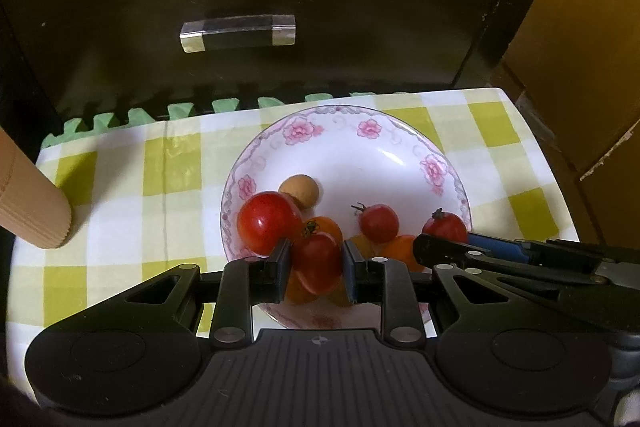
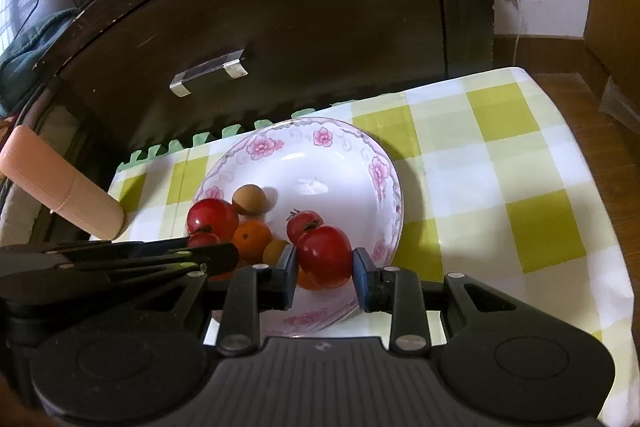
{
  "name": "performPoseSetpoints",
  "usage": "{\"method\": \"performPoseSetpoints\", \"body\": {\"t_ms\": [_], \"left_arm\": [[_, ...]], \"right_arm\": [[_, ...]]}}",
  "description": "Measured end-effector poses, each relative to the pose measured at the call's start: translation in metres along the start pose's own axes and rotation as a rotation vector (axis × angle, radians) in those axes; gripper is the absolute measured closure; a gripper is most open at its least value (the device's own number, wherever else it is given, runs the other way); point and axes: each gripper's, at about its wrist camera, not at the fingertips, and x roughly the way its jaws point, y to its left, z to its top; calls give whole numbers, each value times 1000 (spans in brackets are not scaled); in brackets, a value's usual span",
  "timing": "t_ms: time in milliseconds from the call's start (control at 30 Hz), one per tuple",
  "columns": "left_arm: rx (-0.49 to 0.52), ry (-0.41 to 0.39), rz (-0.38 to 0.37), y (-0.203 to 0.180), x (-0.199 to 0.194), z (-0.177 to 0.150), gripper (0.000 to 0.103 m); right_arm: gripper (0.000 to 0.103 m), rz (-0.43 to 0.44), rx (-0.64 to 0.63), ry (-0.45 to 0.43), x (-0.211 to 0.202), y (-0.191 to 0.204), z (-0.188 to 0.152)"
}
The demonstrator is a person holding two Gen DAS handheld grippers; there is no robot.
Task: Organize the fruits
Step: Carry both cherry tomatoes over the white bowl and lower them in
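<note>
The left gripper [image 1: 314, 267] is clamped on a red tomato [image 1: 316, 261] over the near side of the flowered bowl [image 1: 400, 151]; the right gripper [image 2: 325, 271] pinches another red tomato [image 2: 325, 255] over the same bowl; both look mid-delivery; farther in, more tomatoes, oranges [image 2: 251, 235] and a brown fruit [image 2: 249, 199] already sit gathered, so sorting seems well advanced.

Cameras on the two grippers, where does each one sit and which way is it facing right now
Left wrist: on the left gripper, looking down along its fingers at a red tomato; right gripper enters at right.
Right wrist: on the right gripper, looking down at another tomato; left gripper at left.
Shared: floral bowl, checked cloth, dark drawer.
</note>
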Motion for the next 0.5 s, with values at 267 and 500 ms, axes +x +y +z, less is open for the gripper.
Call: {"method": "performPoseSetpoints", "body": {"t_ms": [267,500], "left_arm": [[-23,6,0,3,4,3,67],[-46,3,-13,6,4,3,59]], "right_arm": [[74,6,22,-21,8,-3,5],[73,21,54,-21,13,-8,7]]}}
